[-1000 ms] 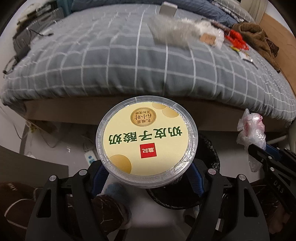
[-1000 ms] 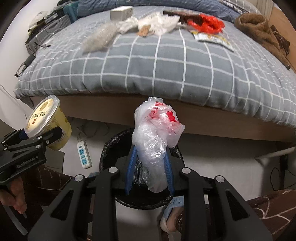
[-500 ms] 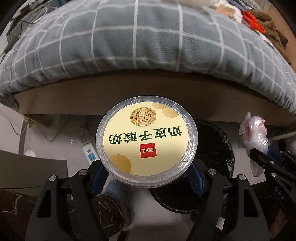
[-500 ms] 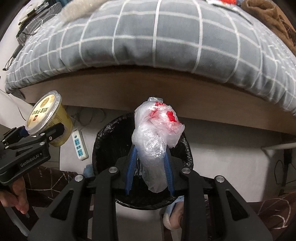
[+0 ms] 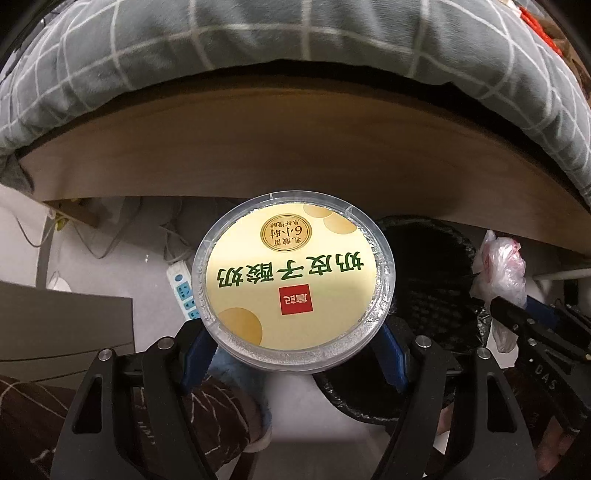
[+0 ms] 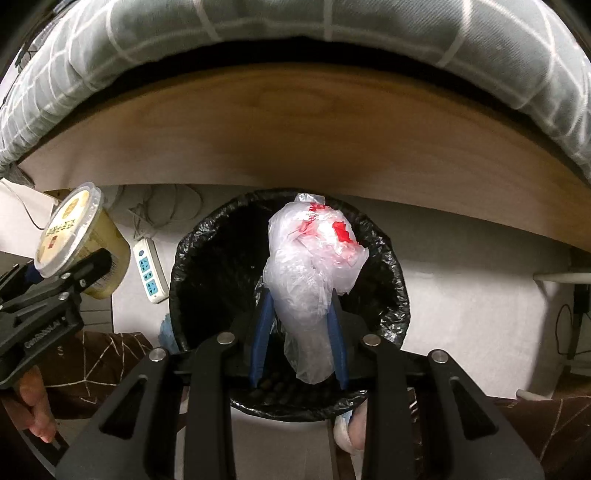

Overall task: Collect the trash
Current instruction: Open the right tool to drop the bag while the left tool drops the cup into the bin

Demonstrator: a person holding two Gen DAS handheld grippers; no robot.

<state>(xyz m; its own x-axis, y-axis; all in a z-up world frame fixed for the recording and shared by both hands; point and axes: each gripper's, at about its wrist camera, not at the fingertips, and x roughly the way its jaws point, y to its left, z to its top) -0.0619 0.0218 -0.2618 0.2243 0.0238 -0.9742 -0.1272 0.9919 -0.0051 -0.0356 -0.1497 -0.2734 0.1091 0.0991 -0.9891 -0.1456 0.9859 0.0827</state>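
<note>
Right now both grippers point steeply down beside the bed edge. Left gripper (image 5: 293,354) has its blue fingers (image 5: 195,354) set wide, clamped on the sides of a yogurt cup (image 5: 293,280); the clear lid with its yellow label faces the camera and hides the fingertips, cup body sits between the two fingers. From the right wrist view the same cup (image 6: 79,245) shows tilted, a black finger of the left gripper (image 6: 62,275) pressed against its side, off to the left of the right fingers.

Right gripper (image 6: 299,306) fingers (image 6: 264,332) stand narrow, pinching a crumpled clear plastic bag (image 6: 314,273) with red print. Bag bulges up past the fingertips and a tail hangs back between the fingers toward the camera. Directly beyond the right fingers is the trash bin (image 6: 207,236), black liner, open mouth; the bag sits over the opening, not touching the rim as far as can be told.

In the left view the bin (image 5: 424,295) lies just right of the cup and behind the right-hand finger, the bag (image 5: 498,266) further right.

White power strip (image 6: 149,271) on the floor between cup and bin. Wooden bed frame (image 6: 295,122) and grey checked duvet (image 6: 147,33) beyond the fingertips. A hand (image 6: 33,406) grips the left gripper handle; patterned brown trousers (image 5: 207,417) below the left fingers.
</note>
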